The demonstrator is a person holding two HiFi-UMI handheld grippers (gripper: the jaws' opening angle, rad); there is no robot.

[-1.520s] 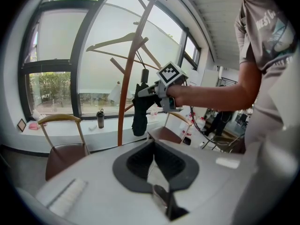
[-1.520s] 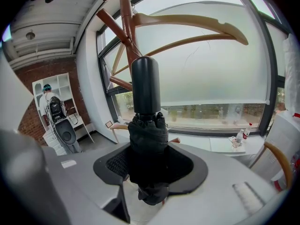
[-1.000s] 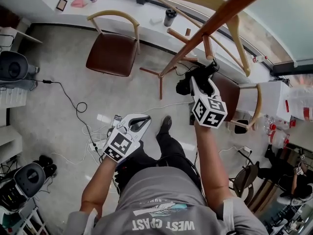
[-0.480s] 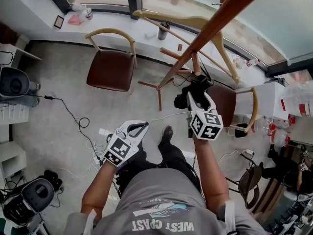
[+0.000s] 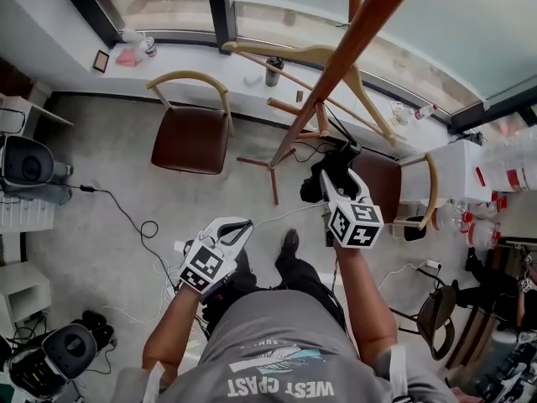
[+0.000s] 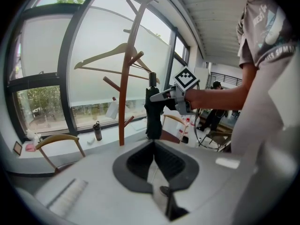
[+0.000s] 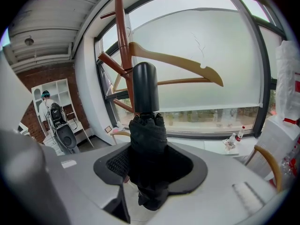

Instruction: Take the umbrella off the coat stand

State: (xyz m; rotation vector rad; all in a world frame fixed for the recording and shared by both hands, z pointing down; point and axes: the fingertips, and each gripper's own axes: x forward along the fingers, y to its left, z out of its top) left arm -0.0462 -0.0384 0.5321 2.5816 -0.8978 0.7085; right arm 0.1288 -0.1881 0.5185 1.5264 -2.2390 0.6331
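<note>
A folded black umbrella stands upright between my right gripper's jaws, its black cylindrical handle on top. That gripper is shut on it. In the head view the right gripper holds the umbrella just right of the brown wooden coat stand, near its lower pegs. A thin black strap runs from the umbrella up towards a peg. My left gripper hangs lower and to the left, shut on nothing. Its own view shows the stand and the held umbrella beside it.
A wooden hanger hangs on the stand. A brown-seated chair stands to the left, another chair to the right. A dark bottle sits on the window sill. Cables trail over the floor. Someone stands far back.
Both grippers have risen a little. The right one has kept its hold on the umbrella. The head view has tipped further towards the window.
</note>
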